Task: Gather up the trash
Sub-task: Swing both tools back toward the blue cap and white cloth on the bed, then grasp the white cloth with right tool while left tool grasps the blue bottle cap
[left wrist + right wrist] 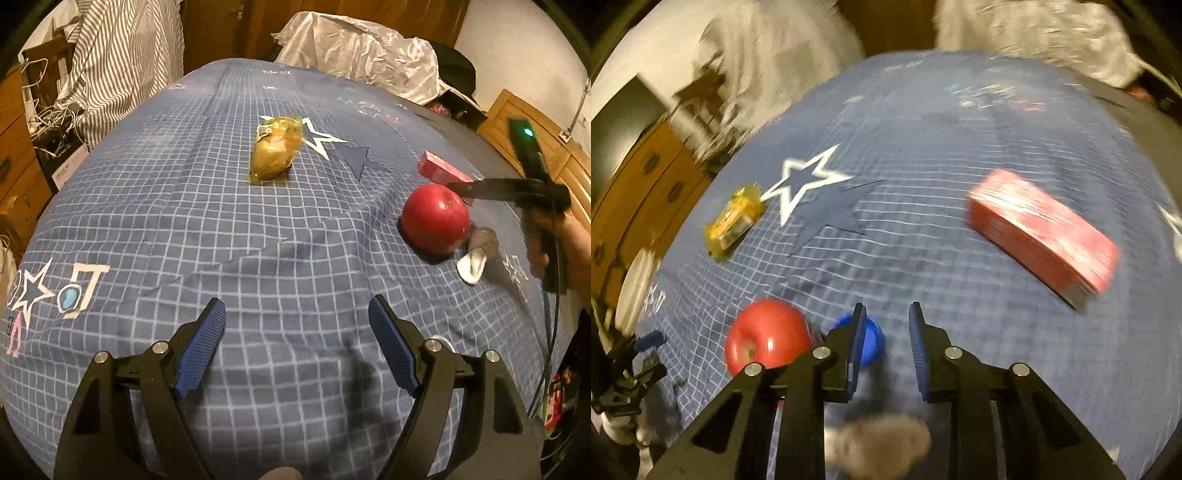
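On the blue checked bedspread (184, 206) lie a yellow plastic wrapper (275, 147), a red apple (436, 219), a pink-red box (441, 168) and a grey-white crumpled scrap (476, 251). My left gripper (297, 314) is open and empty, low over the near part of the bed. In the right wrist view my right gripper (888, 312) is partly open with nothing between its fingers; a blue cap (864, 339) lies just left of it beside the apple (768, 336), and a grey scrap (882, 443) sits under it. The box (1043, 230) and the wrapper (735, 219) lie farther off.
Striped cloth (122, 48) hangs at the back left over cables. A white plastic sheet (362, 48) lies at the bed's far end. Wooden furniture (532, 140) stands at the right. The right wrist view is motion-blurred.
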`<state>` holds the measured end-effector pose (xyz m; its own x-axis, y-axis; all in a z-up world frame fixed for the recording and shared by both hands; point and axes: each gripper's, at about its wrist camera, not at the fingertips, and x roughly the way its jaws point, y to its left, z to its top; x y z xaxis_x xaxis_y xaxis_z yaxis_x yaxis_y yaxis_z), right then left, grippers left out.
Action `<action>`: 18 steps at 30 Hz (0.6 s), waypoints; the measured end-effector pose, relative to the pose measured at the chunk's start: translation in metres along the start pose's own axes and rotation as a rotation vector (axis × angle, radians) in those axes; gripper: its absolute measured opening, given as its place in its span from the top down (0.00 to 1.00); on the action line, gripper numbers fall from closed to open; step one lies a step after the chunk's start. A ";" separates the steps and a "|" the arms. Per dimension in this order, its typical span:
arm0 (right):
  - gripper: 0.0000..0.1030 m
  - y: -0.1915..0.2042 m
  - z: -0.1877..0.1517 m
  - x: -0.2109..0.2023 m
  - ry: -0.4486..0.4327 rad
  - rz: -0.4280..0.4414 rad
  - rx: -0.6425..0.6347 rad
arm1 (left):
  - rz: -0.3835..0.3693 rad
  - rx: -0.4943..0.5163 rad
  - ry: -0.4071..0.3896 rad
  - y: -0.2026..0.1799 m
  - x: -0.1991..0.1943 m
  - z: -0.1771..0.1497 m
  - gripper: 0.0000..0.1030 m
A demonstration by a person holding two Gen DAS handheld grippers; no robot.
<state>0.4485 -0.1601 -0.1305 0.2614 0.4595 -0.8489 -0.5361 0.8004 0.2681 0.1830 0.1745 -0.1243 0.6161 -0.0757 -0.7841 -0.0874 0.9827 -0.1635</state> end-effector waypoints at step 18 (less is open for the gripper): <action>0.73 0.026 -0.072 -0.002 0.154 0.158 -0.215 | -0.039 0.006 0.023 -0.024 0.013 0.003 0.26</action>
<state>0.3767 -0.1681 -0.1543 0.0451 0.4945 -0.8680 -0.7225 0.6162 0.3135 0.1953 0.1500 -0.1290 0.6003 -0.1174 -0.7911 -0.0589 0.9800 -0.1902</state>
